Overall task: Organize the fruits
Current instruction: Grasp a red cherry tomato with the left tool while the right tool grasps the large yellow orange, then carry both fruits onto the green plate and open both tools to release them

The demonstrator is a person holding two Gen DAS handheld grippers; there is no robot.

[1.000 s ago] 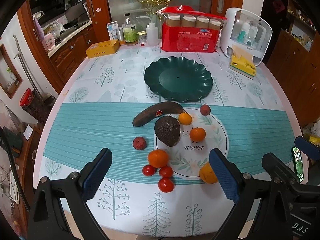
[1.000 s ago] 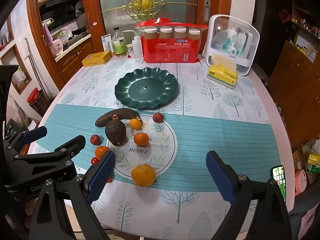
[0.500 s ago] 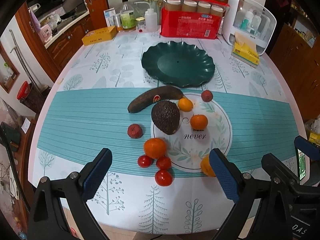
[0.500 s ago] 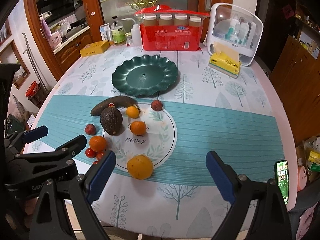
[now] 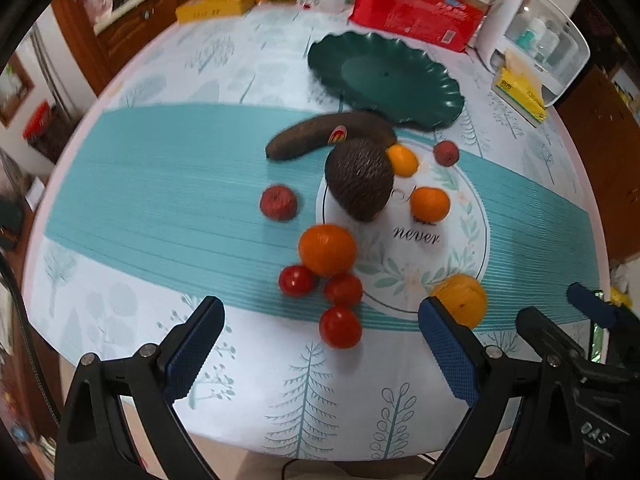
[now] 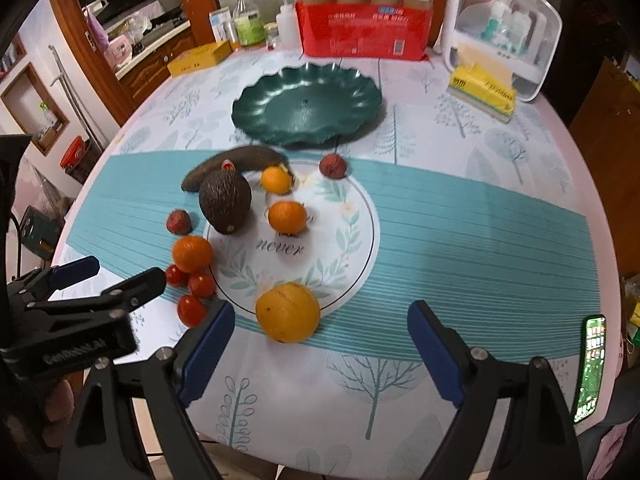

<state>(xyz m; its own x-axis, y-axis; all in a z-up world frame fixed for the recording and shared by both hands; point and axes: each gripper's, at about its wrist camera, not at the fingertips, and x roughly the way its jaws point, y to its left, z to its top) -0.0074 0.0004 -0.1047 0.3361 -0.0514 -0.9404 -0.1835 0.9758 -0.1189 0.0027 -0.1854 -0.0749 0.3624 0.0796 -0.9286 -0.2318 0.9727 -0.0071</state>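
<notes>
Left wrist view shows the fruits scattered on the teal band of the tablecloth (image 5: 168, 200), none of them on the dark green plate (image 5: 384, 76), which sits bare on the far side of the table. Just near of the plate lies a dark banana (image 5: 316, 136) with a sticker, and the avocado (image 5: 358, 184) rests against its near side. Right of the avocado are a small yellow-orange citrus (image 5: 402, 160) and a small orange (image 5: 430, 204) on the white printed circle, with a reddish lychee (image 5: 446, 152) at the circle's far right edge. Another lychee (image 5: 278, 202) lies alone to the left on the teal. Nearer, a tangerine (image 5: 327, 250) touches a cluster of three cherry tomatoes (image 5: 340, 326). A large orange (image 6: 288, 312) sits at the near rim of the circle.

The left gripper (image 5: 320, 356) hangs over the near edge of the table with its jaws wide and nothing between them; the nearest tomato lies just beyond the gap. The right gripper (image 6: 320, 348) has its jaws spread but closing, with nothing clamped; the large orange lies just beyond the gap, nearer the left finger.

Along the far edge stand a red package (image 6: 364, 28) topped with jars, a white storage case (image 6: 504, 28), a yellow tissue pack (image 6: 482, 90), a yellow box (image 6: 200, 58) and some bottles. A phone (image 6: 590, 368) with a lit screen shows at the near right
</notes>
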